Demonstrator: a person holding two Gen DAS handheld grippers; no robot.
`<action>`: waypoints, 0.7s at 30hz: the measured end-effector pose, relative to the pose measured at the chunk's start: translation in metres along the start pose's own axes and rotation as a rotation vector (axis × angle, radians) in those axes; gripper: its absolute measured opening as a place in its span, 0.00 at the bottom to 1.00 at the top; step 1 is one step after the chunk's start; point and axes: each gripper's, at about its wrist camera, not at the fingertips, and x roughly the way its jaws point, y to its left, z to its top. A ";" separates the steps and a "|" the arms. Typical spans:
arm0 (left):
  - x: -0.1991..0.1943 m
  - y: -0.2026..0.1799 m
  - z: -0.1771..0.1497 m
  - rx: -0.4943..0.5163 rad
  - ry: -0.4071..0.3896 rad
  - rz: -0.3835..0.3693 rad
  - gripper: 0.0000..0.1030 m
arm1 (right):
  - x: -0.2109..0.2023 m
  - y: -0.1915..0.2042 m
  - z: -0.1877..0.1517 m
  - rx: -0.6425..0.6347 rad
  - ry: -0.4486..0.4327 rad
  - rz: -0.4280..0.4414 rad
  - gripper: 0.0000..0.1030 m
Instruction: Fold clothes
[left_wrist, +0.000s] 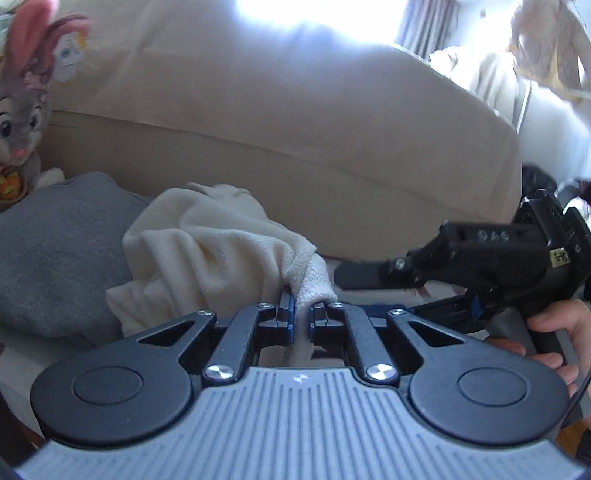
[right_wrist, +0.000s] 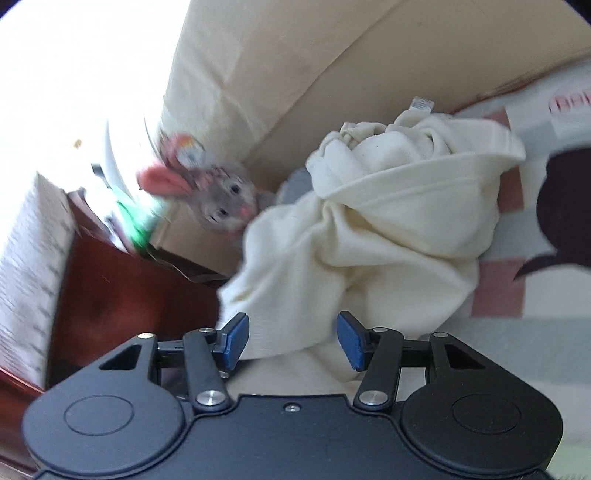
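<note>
left wrist view: left gripper (left_wrist: 302, 308) pinching cream garment (left_wrist: 207, 251), right wrist only: right gripper (right_wrist: 293, 341) wide

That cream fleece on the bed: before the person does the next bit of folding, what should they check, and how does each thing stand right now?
1. Left gripper has the cream garment clamped: ok, an edge is pinched between its closed fingers.
2. Right gripper is ready to take a second hold: ok, jaws apart, fabric lying between them but not pinched.
3. Garment lies flat enough to fold: not ok, it is bunched and twisted in a heap.
4. Grey garment is out of the way: not ok, it lies right beside the cream one.
5. Plush rabbit is clear of the garment: ok.
6. Which part of the garment is held: cannot tell.
</note>
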 end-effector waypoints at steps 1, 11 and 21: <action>0.003 -0.005 0.002 0.011 -0.001 -0.002 0.06 | -0.005 0.000 -0.002 0.009 -0.013 0.000 0.57; 0.005 -0.011 -0.034 -0.087 -0.061 -0.137 0.06 | -0.029 0.015 -0.006 0.006 -0.008 -0.022 0.63; 0.026 0.038 -0.057 -0.189 -0.026 -0.153 0.06 | -0.013 0.084 -0.029 -0.267 -0.010 -0.310 0.65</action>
